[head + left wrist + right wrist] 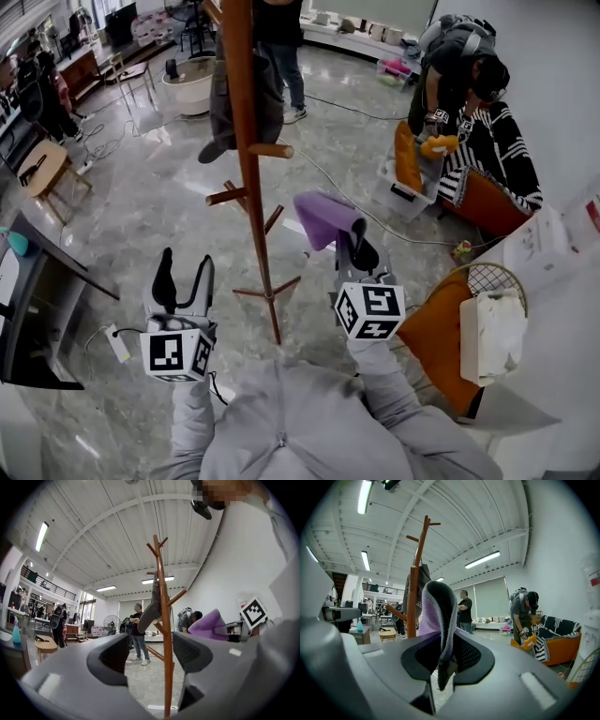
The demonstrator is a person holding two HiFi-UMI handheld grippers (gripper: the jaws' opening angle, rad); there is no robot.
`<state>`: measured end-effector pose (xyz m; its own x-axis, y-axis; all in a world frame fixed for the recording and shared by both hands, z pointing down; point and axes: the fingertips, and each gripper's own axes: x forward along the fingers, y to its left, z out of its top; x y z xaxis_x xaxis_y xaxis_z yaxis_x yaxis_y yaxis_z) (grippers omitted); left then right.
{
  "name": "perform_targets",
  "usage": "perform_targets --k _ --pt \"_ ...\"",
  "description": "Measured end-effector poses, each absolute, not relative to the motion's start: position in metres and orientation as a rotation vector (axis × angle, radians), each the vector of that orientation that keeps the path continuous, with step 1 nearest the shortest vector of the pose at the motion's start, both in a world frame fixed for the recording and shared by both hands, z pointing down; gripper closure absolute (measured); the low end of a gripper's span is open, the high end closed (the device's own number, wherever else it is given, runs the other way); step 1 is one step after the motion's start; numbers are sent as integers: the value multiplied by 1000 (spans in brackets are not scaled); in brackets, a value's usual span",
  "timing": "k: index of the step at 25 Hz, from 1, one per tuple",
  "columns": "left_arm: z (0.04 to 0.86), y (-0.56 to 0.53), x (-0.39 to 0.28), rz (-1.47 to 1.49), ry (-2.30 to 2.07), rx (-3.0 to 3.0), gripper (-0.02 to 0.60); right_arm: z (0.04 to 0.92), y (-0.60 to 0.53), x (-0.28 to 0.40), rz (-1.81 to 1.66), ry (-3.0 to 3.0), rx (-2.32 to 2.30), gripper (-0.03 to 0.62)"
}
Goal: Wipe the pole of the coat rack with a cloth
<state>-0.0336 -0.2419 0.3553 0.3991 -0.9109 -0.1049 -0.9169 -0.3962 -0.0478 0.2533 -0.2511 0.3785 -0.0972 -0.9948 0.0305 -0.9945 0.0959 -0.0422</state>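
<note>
- Risk, cloth slip: the right gripper (354,248) has its jaws clamped on only a narrow fold of the purple cloth (323,217). Drag along the pole (251,187) could pull the fold free.
- Risk, tipping: the coat rack stands free on thin legs. A sideways push from the wipe could rock it, since nothing steadies it.
- Risk, snagging: a dark garment (225,103) hangs on the upper pole and could catch on the cloth or be knocked off.
- Pose, right: raised, jaws pointing forward and up. The cloth is near the pole's right side, with no contact apparent.
- Pose, left: the left gripper (185,279) is held lower, left of the pole, with its jaws apart and empty. The pole lines up between them but stands well beyond.
</note>
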Motion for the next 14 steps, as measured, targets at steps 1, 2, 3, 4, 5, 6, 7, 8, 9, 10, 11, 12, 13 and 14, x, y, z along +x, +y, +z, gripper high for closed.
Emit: perform_targets --k 1,2,3,4,5,6,7,8,9,10,11,12,13,14 --pt "356 -242 -33 96 1666 -2547 264 378 -251 254 -81 2319 -2110 543" --pt "356 -243 -33 99 1664 -2550 264 378 -251 254 -81 2317 -2113 543" --pt "356 -243 -32 101 1662 -2552 264 379 -250 254 -81 2316 -2114 543" --pt "356 -243 -32 102 1662 -2552 264 379 -250 254 -81 2317 -2115 543" --pt "356 -243 -32 101 1662 -2552 264 380 -250 254 -82 2318 -2114 543" --pt "356 -243 -32 100 1662 -2553 264 380 -250 254 -82 2319 -2115 543" --pt "356 -243 -32 99 1660 -2555 264 380 -250 254 -82 2320 -2116 543" --pt "356 -243 -31 100 1657 -2557 264 380 -250 254 -82 2319 -2118 543" --pt "356 -244 -31 103 1655 -2559 264 380 -250 254 -81 2318 -2120 543" --pt "356 -245 -31 104 1654 -2560 264 379 -250 254 -80 2316 -2122 543" --pt "356 -246 -31 105 1653 -2560 264 379 -251 254 -79 2315 -2123 543" --pt "357 -247 -31 104 1651 -2561 264 379 -251 254 -79 2314 -2124 543" --pt "357 -248 -31 104 1650 -2561 264 379 -252 253 -80 2314 -2124 543" --pt "357 -249 -31 103 1649 -2562 264 379 -253 253 -80 2314 -2125 543"
